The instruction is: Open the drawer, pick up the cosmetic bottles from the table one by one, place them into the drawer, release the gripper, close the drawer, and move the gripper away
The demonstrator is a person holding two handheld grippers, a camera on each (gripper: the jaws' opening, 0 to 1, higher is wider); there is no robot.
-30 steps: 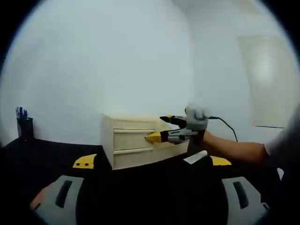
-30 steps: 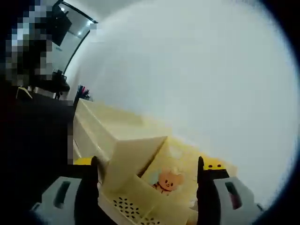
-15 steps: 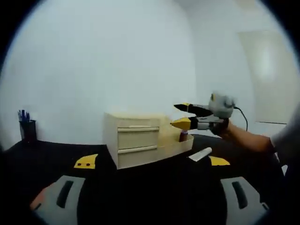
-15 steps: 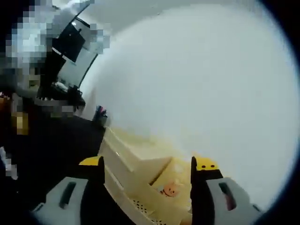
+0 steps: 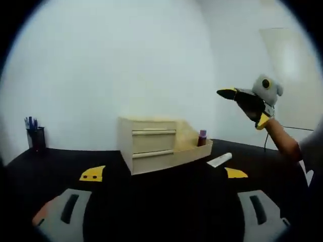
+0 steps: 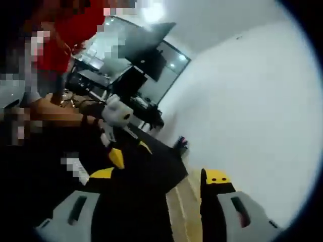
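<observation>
I'm holding the right gripper [image 5: 241, 99] high, fingers spread and empty, over the drawer unit [image 5: 151, 149] mid-tabletop [image 5: 176, 201], left gripper [image 5: 164, 174] fingers spread.

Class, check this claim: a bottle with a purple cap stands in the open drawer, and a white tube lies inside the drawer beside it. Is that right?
Not quite. The white tube lies on the black table, outside the drawer. The left gripper view shows it. The bottle does stand in the open drawer.

Black table [image 5: 166, 191]: cream drawer unit [image 5: 156, 148], white tube [image 5: 219, 160] beside it, pen cup [image 5: 35, 137] apart.
</observation>
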